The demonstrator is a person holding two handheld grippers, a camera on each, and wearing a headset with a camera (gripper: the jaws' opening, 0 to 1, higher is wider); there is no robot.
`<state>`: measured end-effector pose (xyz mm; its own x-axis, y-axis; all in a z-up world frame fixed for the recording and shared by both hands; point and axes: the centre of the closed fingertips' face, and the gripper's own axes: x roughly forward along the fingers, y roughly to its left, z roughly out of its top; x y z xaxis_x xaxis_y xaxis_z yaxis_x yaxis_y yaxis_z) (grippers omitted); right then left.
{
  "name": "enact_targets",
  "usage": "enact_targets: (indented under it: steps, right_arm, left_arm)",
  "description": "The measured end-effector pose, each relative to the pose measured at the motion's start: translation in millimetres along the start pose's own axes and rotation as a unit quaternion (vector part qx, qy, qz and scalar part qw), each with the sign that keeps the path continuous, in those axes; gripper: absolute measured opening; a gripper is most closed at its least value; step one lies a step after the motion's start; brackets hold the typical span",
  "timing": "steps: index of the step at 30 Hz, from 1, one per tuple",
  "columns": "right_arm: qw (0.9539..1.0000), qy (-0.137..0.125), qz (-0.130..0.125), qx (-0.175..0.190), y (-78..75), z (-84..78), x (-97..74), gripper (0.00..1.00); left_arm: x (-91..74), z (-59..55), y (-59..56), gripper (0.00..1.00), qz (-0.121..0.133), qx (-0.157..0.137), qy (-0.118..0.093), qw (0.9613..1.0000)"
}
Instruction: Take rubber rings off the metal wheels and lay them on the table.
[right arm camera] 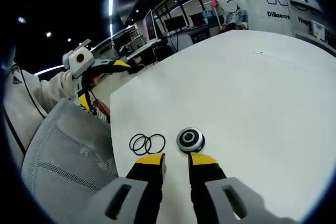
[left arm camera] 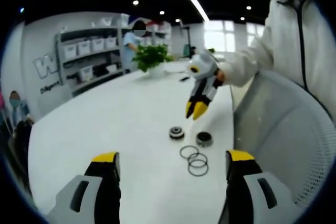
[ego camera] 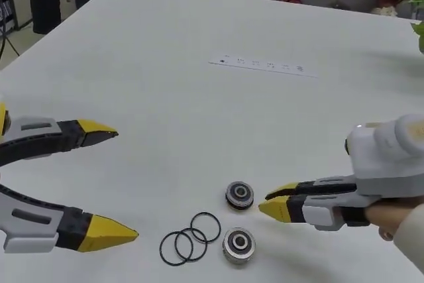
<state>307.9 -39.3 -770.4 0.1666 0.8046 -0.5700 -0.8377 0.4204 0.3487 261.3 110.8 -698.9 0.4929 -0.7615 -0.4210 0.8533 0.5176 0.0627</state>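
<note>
1. While the white desk (ego camera: 199,31) is carrying every part close to the person's edge, the relation that matters is showing on the right. The work is lying just ahead of the right gripper (ego camera: 265,203) and well apart from the left gripper (ego camera: 126,183).
2. The left gripper is hovering off to the left side, its jaws standing wide apart and gripping nothing.
3. The right gripper is pointing leftward across the desk with its jaws only narrowly apart and empty. It is looking like the nearer tool for the coming pull.
4. The far wheel (ego camera: 239,195) is lying flat, axle up, just beyond the right gripper's jaw tips and not touching them. In the right gripper view it is sitting slightly toward the right-hand jaw rather than on the centre line. Its rim is looking dark, so it is probably carrying a ring yet to come off.
5. The near wheel (ego camera: 238,244) is lying flat just beside it, closer to the person, with its rim showing bright metal.
6. Three rubber rings (ego camera: 190,238) are lying loose and overlapping on the desk, just left of the near wheel, between the two grippers.
</note>
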Motion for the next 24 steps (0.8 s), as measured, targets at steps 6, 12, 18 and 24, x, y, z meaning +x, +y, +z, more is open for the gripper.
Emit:
enact_targets:
  steps: [6,12,18,24]
  right_arm:
    - [1.0,-0.001,-0.005,-0.003,-2.4,-1.4,-1.4,0.2]
    - [0.9999,-0.003,-0.009,-0.007,-3.8,-2.7,-3.3,0.24]
    - [0.9998,-0.006,-0.016,-0.008,-7.2,-3.7,-5.3,0.3]
    - [0.9997,-0.006,-0.021,-0.009,-10.2,-6.8,-5.9,0.33]
  left_arm:
    - [2.2,3.6,2.3,0.84,-0.003,0.004,-0.001,1.0]
    - [5.0,11.0,5.6,0.84,-0.006,0.01,-0.003,0.9999]
    - [8.8,25.0,10.9,0.84,-0.008,0.015,-0.014,0.9998]
    - [17.9,36.0,13.1,0.84,-0.016,0.025,-0.021,0.9993]
